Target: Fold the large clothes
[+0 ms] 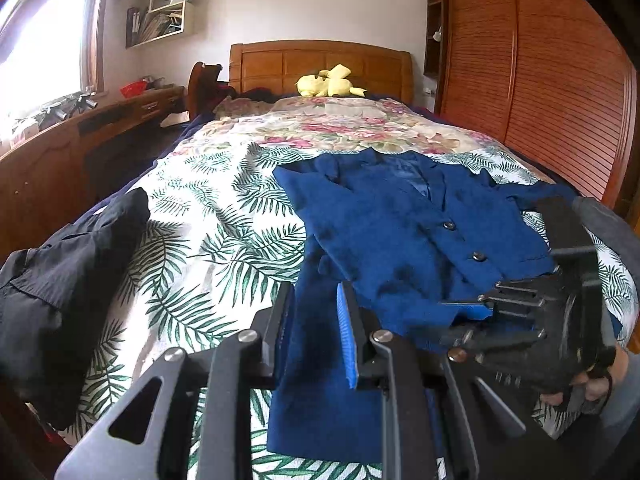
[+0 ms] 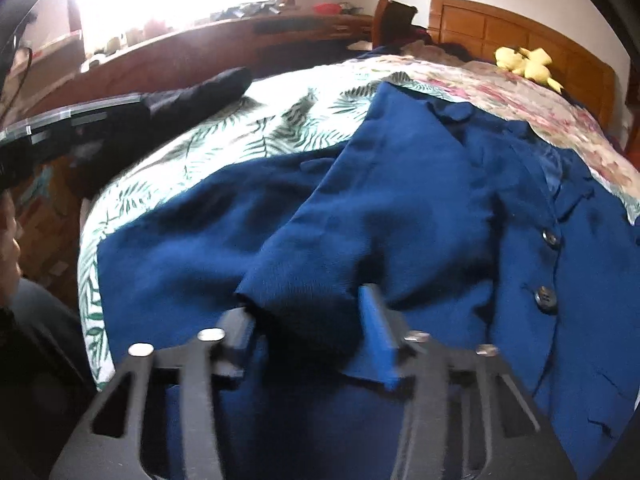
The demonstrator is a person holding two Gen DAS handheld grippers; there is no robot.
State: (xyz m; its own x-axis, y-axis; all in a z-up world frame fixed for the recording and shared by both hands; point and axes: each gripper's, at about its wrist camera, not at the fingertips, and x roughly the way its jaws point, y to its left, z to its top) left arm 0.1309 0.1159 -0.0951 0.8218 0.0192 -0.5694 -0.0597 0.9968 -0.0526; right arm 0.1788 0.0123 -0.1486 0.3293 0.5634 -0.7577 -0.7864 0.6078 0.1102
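A: Left wrist view. Item one: jacket (image 1: 384,216), blue, buttoned, lying face up on the bed (image 1: 224,216), collar toward the headboard (image 1: 320,62). Item two: left hand-held gripper (image 1: 316,332), jaws narrow, a strip of blue cloth running between the pads; it reads as clamped on the jacket's near edge or a sleeve, I cannot tell which.

B: Right wrist view. Item three: right hand-held gripper (image 2: 308,328), jaws partly closed, a sleeve (image 2: 340,248) end bunched between the fingers. The frame is blurred; the pads seem to press the cloth, but how firmly I cannot tell.

A: Same gripper entered from the left view: (image 1: 480,312), low over the jacket's hem on the right side, a hand (image 1: 596,388) behind it.

B: Step in hand, as a judgement: securing the sleeve, ahead of laying it across the jacket's front. The body is still spread flat, so folding has barely begun.

A: Next move calls for: a sure pinch on the sleeve, a lift clear of the buttons, then a carry across the chest, the left side holding the cloth taut.

B: Sundry, not in play: dark garment (image 1: 68,264) at the bed's left edge; yellow toy (image 1: 328,82) by the headboard.
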